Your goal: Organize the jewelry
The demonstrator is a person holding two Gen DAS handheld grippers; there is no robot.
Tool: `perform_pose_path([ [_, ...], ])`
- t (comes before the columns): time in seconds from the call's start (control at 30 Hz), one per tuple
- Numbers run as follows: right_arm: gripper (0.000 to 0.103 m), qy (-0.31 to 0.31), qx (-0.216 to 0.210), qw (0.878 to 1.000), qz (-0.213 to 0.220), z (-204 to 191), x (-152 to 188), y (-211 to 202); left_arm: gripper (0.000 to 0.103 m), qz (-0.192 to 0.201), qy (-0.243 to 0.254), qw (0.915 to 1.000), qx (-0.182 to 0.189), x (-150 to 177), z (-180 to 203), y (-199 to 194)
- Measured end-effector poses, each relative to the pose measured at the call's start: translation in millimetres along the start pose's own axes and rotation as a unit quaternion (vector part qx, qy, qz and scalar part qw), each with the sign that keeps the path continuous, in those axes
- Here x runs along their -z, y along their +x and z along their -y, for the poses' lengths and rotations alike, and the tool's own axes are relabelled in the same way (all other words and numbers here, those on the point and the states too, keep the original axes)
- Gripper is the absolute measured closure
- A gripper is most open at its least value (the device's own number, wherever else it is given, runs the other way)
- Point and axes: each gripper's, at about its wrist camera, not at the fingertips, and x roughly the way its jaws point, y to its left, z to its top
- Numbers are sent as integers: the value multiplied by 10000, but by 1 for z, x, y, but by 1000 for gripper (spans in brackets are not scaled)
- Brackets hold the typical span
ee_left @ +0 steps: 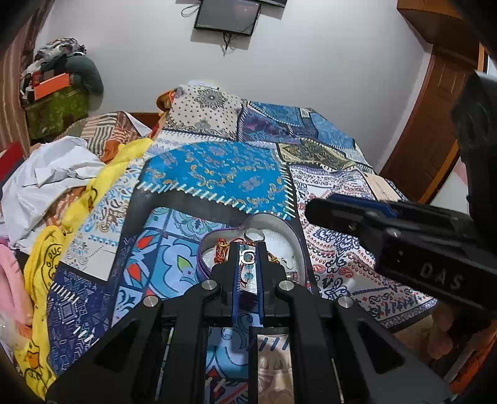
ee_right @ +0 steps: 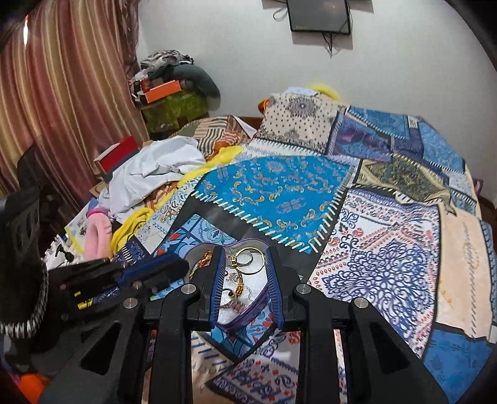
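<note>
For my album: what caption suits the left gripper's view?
Left gripper pinching a small silver ring above a heart-shaped box on a patchwork bedspread.

The heart-shaped box point(ee_left: 292, 239) is partly hidden behind the jaws; its tangled jewelry point(ee_right: 239, 279) is indistinct.

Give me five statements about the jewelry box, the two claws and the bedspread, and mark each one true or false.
1. The left claw pinches a small silver ring. True.
2. The right claw is clamped shut on a gold bangle. False: its jaws stand apart, holding nothing, with the gold hoop lying in the box between them.
3. The heart-shaped box rests on the patchwork bedspread. True.
4. The box has its lid on. False: it is open, with jewelry on its white lining.
5. A screen hangs on the wall beyond the bed. True.
</note>
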Motion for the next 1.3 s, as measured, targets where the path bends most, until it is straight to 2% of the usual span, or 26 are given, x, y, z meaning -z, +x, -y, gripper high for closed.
perform_pose_path([
  [0.23, 79, -18, -73, 9998, -158, -3, -1, 16, 96, -152, -57, 9998, 80, 4, -5, 13],
  [0.53, 78, -220, -7, 9995, -224, -13, 0, 18, 96, -132, 37, 9999, -83, 0, -1, 9],
  [0.6, 74, -205, -4, 9996, -188, -13, 0, 14, 95, -122, 7, 9999, -118, -1, -2, 5],
  [0.77, 73, -204, 39, 9998, 45, -13, -5, -7, 95, 30, 17, 9998, -204, -7, 2, -12],
  [1.1, 73, -135, 265, 9959, 855, -15, -13, -82, 95, 853, 204, 9957, -288, -31, 29, -90],
  [1.17, 73, -107, 303, 9930, 1136, -17, -14, -107, 91, 1147, 282, 9925, -330, -35, 38, -114],
  [1.3, 73, -112, 398, 9850, 1675, -25, -13, -154, 91, 1770, 404, 9828, -338, -40, 56, -166],
])
